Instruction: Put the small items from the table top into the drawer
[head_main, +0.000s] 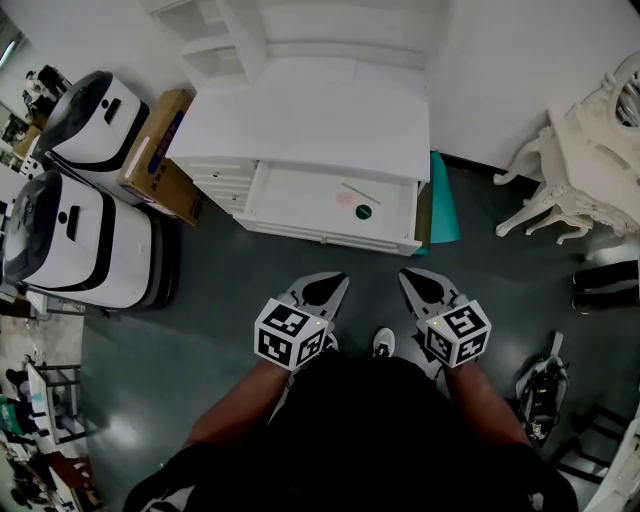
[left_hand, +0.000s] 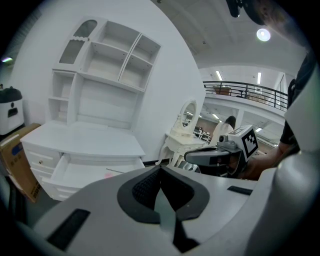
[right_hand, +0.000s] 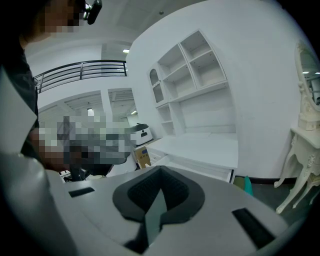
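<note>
Left gripper (head_main: 334, 287), right gripper (head_main: 411, 281): both empty, jaws pressed together, near body. Drawer (head_main: 290, 195) open, straight ahead, well apart. Green disc (head_main: 363, 212), thin stick (head_main: 360, 193) inside, nearer right gripper. Desk (head_main: 310, 120): no items seen.

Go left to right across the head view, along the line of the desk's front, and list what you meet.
A white machine → cardboard box → open drawer → teal panel → ornate white table.
</note>
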